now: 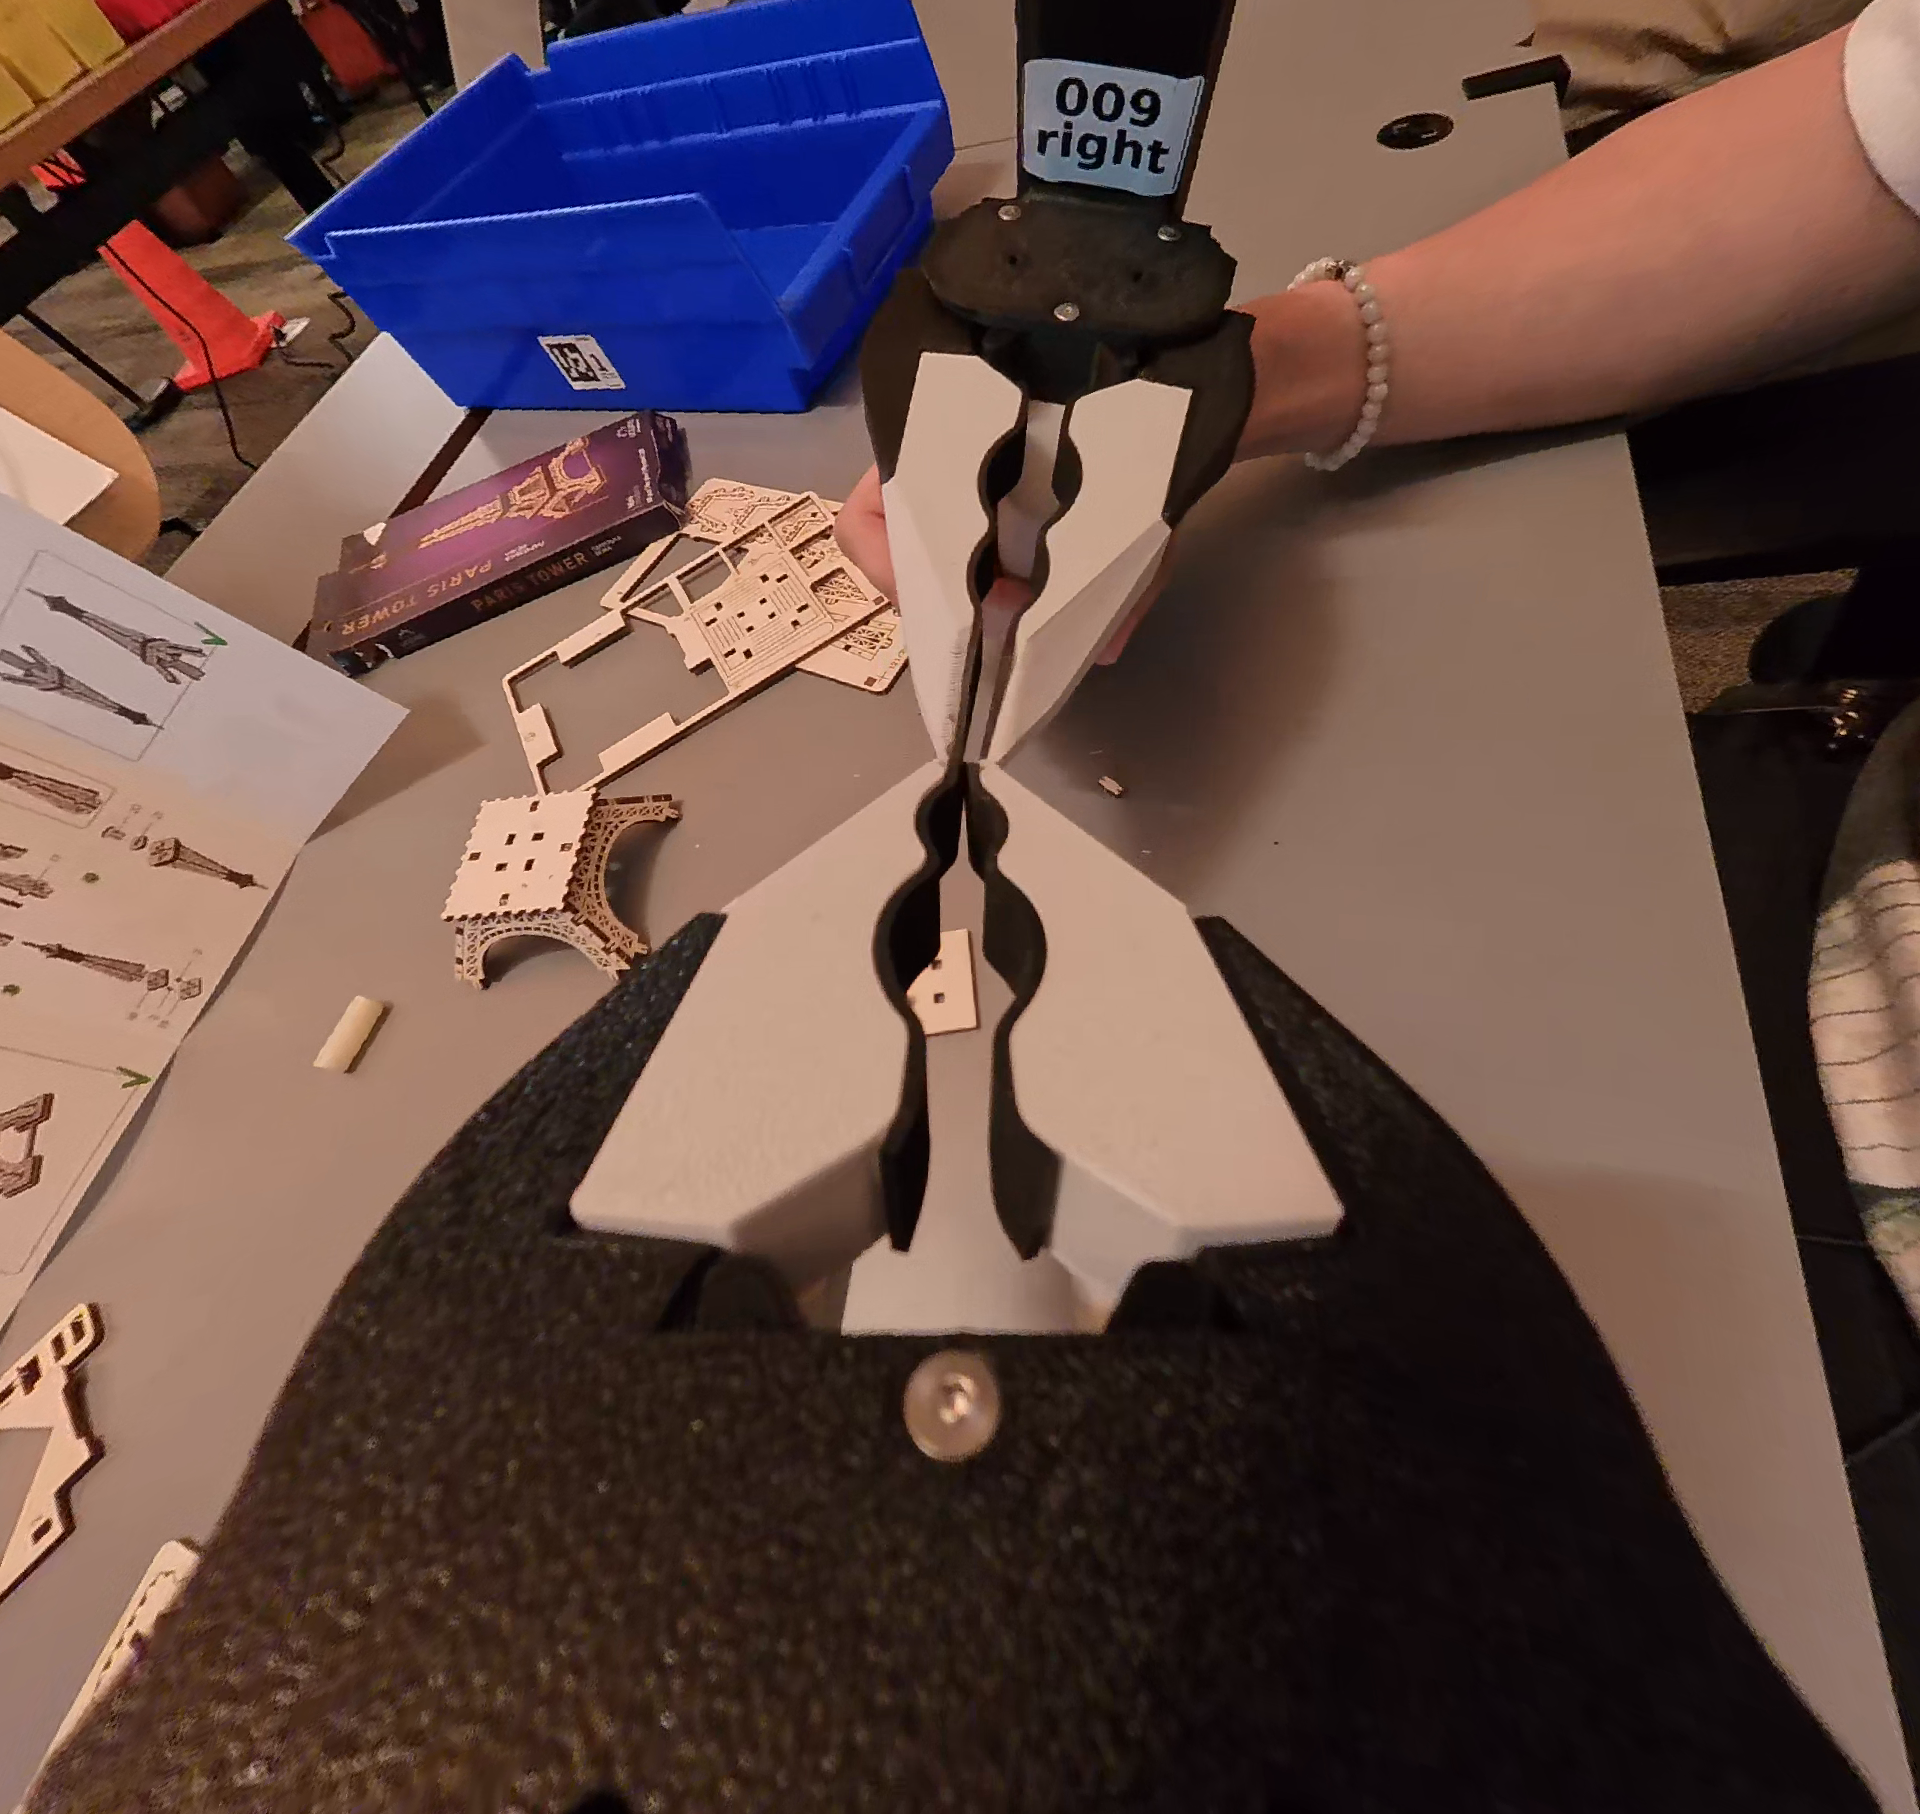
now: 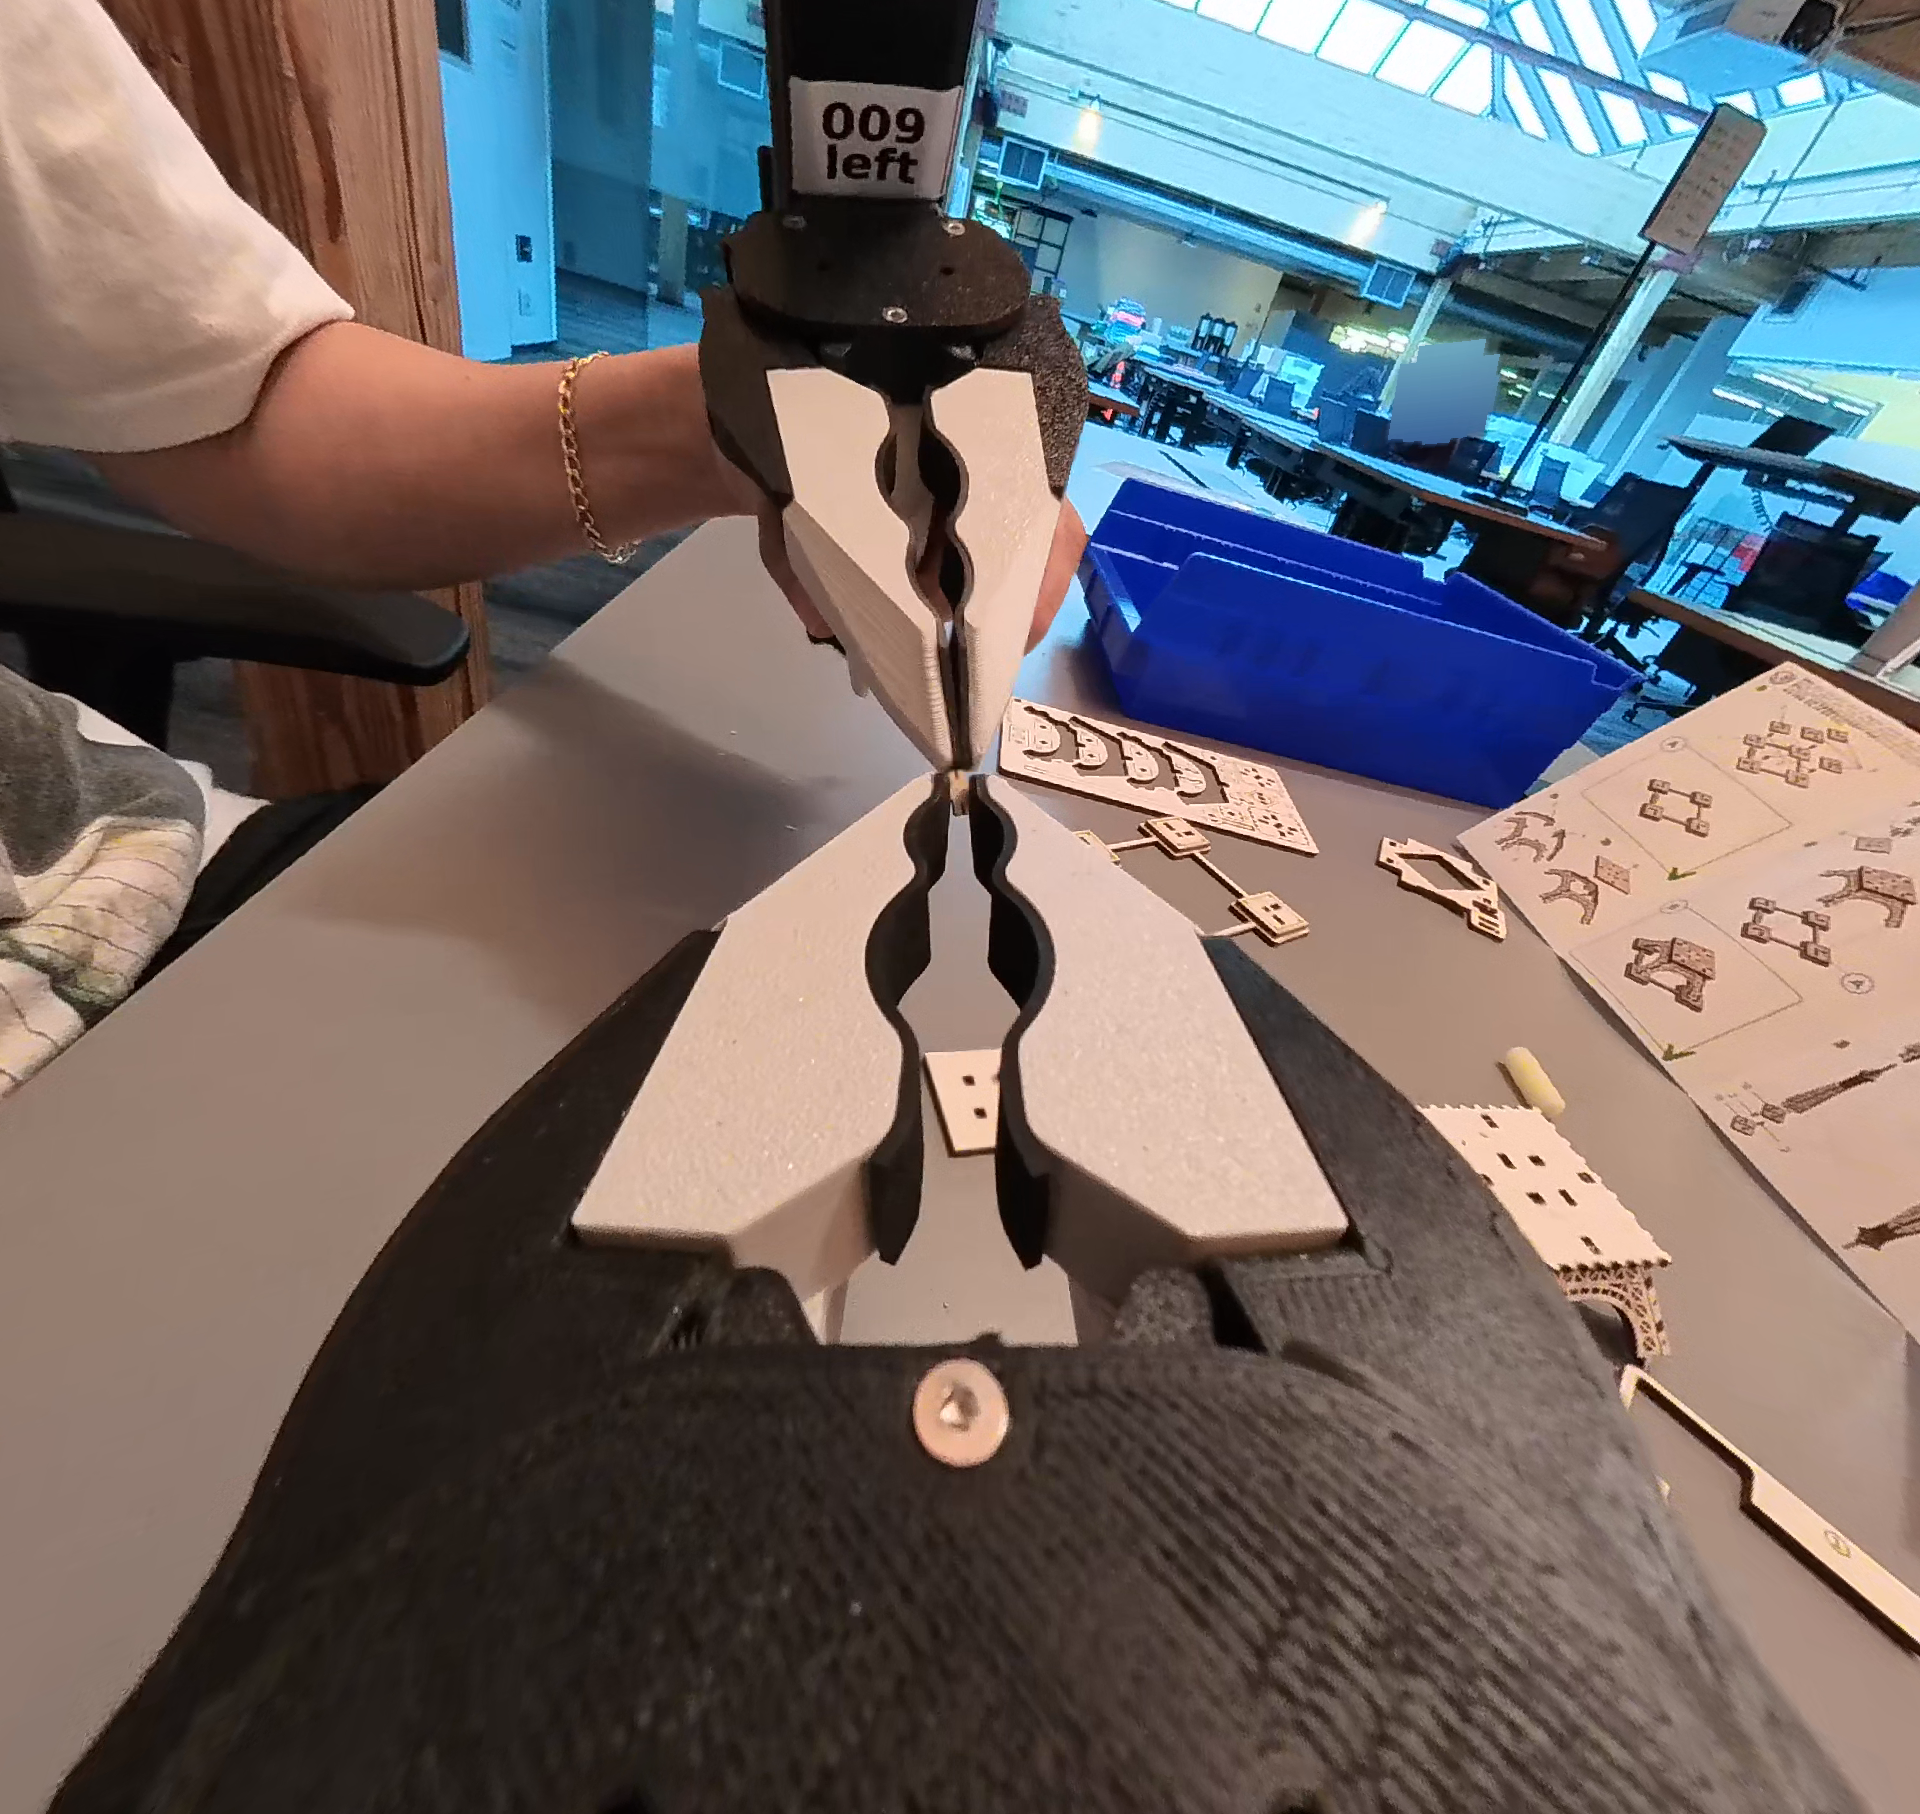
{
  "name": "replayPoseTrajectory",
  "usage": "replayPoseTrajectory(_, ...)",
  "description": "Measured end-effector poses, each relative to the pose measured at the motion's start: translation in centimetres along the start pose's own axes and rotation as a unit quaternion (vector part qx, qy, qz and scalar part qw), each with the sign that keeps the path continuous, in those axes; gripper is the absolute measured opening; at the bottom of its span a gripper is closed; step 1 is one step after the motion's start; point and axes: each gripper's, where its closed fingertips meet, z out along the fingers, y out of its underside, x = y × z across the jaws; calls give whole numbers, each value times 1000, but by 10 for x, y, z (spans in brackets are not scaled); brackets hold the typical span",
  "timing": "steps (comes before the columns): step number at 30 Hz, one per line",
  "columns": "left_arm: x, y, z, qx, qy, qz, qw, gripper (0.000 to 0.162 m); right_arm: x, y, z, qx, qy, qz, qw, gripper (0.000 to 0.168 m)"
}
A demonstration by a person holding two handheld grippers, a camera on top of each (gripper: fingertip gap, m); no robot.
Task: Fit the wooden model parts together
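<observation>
We hold both tongs tip to tip above the worktop (image 1: 1403, 829). The right tongs (image 2: 958, 790) pinch a tiny wooden peg (image 2: 958, 794); the left tongs (image 1: 961, 765) look pressed together, on what we cannot tell. The finished tower base (image 1: 551, 886) waits nearer the worktop's left edge, clear of the mating.

Grey table (image 1: 1351, 829): blue bin (image 1: 644, 237), purple box (image 1: 499, 549), wooden sheets (image 1: 727, 611), instruction sheets (image 1: 125, 808).
</observation>
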Motion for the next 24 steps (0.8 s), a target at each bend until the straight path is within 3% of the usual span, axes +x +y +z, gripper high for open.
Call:
replayPoseTrajectory(6,-3,-1,-4,7,-18,-1,1000,3,8,-5,-2,1,29,-21,999,1)
replayPoseTrajectory(13,-7,-6,-4,47,-23,-127,990,4,6,-5,1,-18,49,-79,995,2)
replayPoseTrajectory(24,-6,-1,-5,37,-12,-185,982,5,9,-4,3,-32,68,-112,991,1)
